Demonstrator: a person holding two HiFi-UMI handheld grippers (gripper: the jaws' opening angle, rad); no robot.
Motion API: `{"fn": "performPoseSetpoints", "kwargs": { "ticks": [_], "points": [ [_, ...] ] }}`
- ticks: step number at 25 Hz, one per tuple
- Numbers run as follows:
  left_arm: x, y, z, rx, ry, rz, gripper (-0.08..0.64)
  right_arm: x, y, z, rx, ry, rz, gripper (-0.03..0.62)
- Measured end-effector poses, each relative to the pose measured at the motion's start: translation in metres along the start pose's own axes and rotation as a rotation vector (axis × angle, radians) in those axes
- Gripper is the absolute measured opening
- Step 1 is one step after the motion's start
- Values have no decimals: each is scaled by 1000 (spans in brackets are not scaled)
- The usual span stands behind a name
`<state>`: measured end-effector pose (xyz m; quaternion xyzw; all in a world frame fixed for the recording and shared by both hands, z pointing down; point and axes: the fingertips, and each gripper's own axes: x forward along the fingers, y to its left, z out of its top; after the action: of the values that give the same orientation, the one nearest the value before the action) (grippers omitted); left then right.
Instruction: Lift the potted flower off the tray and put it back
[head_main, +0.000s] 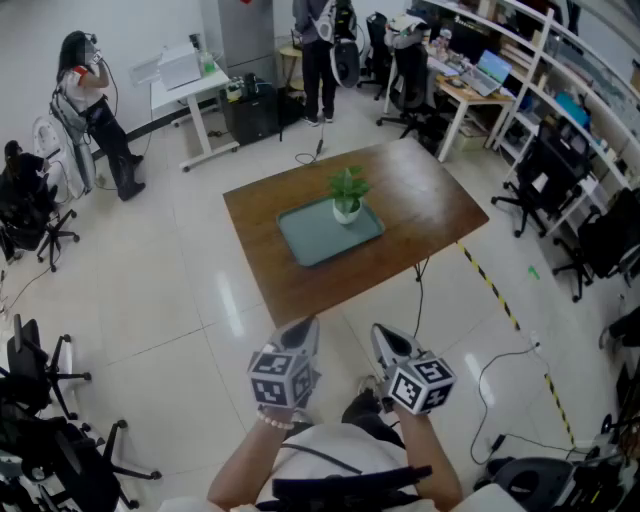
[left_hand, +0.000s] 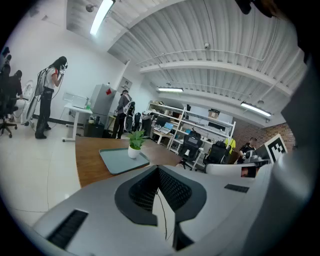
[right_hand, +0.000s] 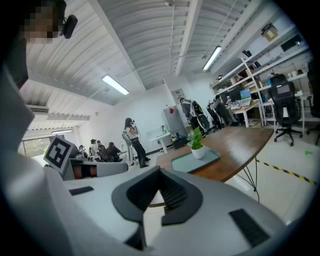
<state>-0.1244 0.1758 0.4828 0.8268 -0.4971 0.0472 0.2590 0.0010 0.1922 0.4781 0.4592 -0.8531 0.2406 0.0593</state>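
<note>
A small potted flower (head_main: 347, 195) with green leaves in a white pot stands upright at the right end of a grey-green tray (head_main: 310, 238) on a brown table (head_main: 425, 200). Both grippers hang near my body, well short of the table's near edge. My left gripper (head_main: 305, 326) is shut with nothing in it. My right gripper (head_main: 384, 336) is also shut and empty. The left gripper view shows the flower (left_hand: 134, 144) and tray (left_hand: 116, 161) far beyond the closed jaws. In the right gripper view the flower (right_hand: 197, 144) stands on the tray (right_hand: 190, 162), likewise distant.
Shiny white floor lies between me and the table. Yellow-black tape (head_main: 495, 290) and a black cable (head_main: 490, 370) run along the floor at right. Office chairs (head_main: 545, 185) and desks fill the right; a white desk (head_main: 195, 85) and standing people (head_main: 85, 90) are at the back left.
</note>
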Motion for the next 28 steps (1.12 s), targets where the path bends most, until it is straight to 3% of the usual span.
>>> {"fn": "performPoseSetpoints", "kwargs": {
  "ticks": [14,22,23,25,28],
  "points": [
    [-13,-1,-2,31,7,-28,-5,-5,11,-3,27,-88,10,11],
    [20,-9,9,54,15,-52,-5,22,-22,15,6,-123,-8,29],
    [27,-8,10,55,19,-51,-5,29,-27,18,-7,-116,-12,42],
    [41,-6,12,54,27,-48,-5,45,-40,23,-35,-94,-17,141],
    [67,0,17,41,38,-30,-5,72,-63,33,-56,-69,-3,235]
  ]
}}
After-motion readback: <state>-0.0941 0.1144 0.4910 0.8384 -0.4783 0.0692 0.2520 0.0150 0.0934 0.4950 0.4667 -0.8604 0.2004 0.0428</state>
